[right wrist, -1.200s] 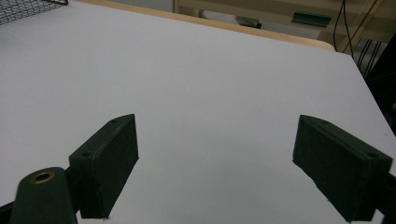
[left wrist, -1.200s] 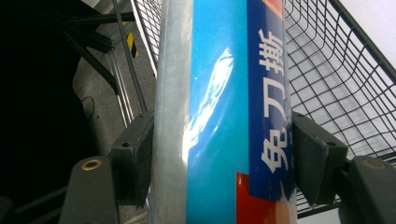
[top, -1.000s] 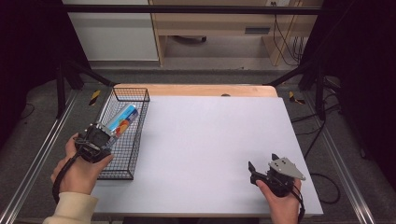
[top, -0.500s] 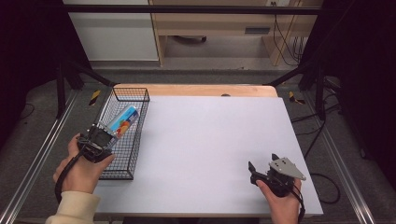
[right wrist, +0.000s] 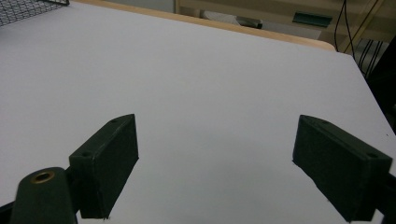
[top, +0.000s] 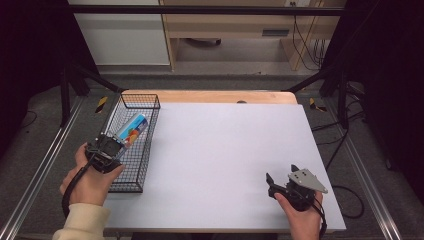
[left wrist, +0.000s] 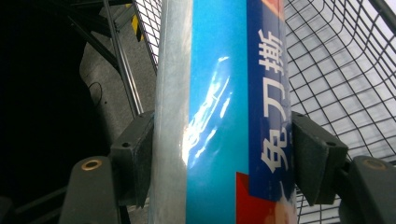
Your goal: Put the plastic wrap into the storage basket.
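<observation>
The white surface [top: 225,160] takes up most of the high view, with a strip of bare wood along its far edge. On its left side sits the black wire basket [top: 131,145], long and narrow, running from the far edge back toward the person.

Inside that basket is the blue tube [top: 131,131], a shiny cylinder with a blue label, a silver strip down one side and a patch of red and orange print (white characters run along the blue part in the left gripper view). It lies tilted, its far end pointing up the basket, its near end at the left gripper [top: 106,150]. Whether it rests on the mesh floor or is lifted off it, I cannot tell.

The left gripper view settles the grip: the tube [left wrist: 219,112] stands between the two black fingers [left wrist: 135,163], one pad pressed against each side, basket mesh [left wrist: 336,74] behind it. So the left fingers are clamped on the tube.

Over at the near right corner, the right gripper [top: 280,182] sits low in the person's hand, well apart from the basket. In its own view the right gripper [right wrist: 215,163] has its fingers [right wrist: 112,158] spread wide, nothing between them but bare white surface [right wrist: 210,84].
</observation>
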Demonstrator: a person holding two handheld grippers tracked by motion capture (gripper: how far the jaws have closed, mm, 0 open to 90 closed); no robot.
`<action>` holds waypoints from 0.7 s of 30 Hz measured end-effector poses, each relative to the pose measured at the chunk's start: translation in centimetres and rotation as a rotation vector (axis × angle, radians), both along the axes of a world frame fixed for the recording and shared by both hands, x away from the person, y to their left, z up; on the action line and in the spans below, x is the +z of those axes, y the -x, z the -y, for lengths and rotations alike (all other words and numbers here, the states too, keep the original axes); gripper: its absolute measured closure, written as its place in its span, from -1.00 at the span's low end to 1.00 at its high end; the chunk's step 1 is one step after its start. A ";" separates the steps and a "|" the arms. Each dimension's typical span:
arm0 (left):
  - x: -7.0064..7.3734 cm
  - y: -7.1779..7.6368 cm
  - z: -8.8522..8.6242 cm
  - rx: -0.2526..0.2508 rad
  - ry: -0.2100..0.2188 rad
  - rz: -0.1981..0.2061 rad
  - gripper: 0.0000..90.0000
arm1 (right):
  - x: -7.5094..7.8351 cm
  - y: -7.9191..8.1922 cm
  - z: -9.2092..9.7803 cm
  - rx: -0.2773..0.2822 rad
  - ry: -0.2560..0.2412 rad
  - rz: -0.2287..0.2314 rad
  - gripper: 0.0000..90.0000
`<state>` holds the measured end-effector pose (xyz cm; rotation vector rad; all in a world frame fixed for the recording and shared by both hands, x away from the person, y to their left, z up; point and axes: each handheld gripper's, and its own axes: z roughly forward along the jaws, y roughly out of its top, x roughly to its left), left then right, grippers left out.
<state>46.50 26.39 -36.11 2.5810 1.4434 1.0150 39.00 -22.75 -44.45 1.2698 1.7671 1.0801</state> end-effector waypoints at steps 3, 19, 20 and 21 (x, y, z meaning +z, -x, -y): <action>-0.1 -0.2 0.2 0.001 -0.012 -0.012 -0.29 | 0.0 0.0 0.0 -0.001 -0.002 0.000 -0.68; -0.4 -1.2 0.3 0.023 -0.017 -0.053 -0.29 | 0.0 0.0 0.0 0.001 0.001 0.000 -0.68; -0.4 -1.3 0.3 0.025 -0.020 -0.059 -0.29 | 0.0 0.0 0.0 0.003 0.000 -0.001 -0.68; -0.5 -1.4 0.3 0.026 -0.022 -0.064 -0.29 | 0.0 0.0 0.0 0.003 0.001 0.000 -0.68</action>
